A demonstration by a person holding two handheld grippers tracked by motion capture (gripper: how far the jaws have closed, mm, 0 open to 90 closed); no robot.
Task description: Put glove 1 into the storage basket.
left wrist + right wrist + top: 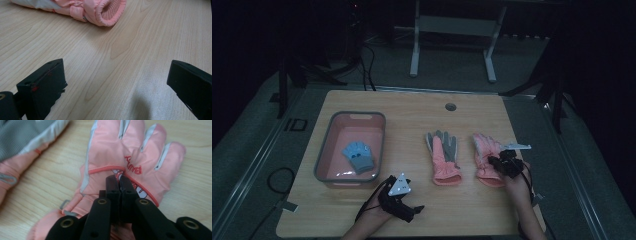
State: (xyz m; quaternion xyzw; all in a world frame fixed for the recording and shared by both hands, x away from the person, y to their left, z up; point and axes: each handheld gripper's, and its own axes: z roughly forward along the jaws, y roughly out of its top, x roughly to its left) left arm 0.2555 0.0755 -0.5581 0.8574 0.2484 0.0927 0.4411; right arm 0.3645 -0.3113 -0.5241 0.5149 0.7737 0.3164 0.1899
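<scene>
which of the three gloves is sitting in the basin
The small blue glove, lying inside the pink basin. The two pink gloves lie on the bare table.

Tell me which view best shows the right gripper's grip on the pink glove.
Right gripper view: the right gripper has its jaws shut, pinching fabric on the back of the pink glove. The high view shows it small and dark on that glove, the grip unclear. The left gripper view shows a pink cuff; which glove's is unclear.

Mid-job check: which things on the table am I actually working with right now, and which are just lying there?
In the job:
- right gripper, shut on the fabric
- pink padded glove on the right, pinched on its back
- matching pink and grey glove, lying palm up beside it

Lying about:
- pink plastic bin with grey rim
- small blue glove inside the bin
- left gripper, open over bare wood
</scene>
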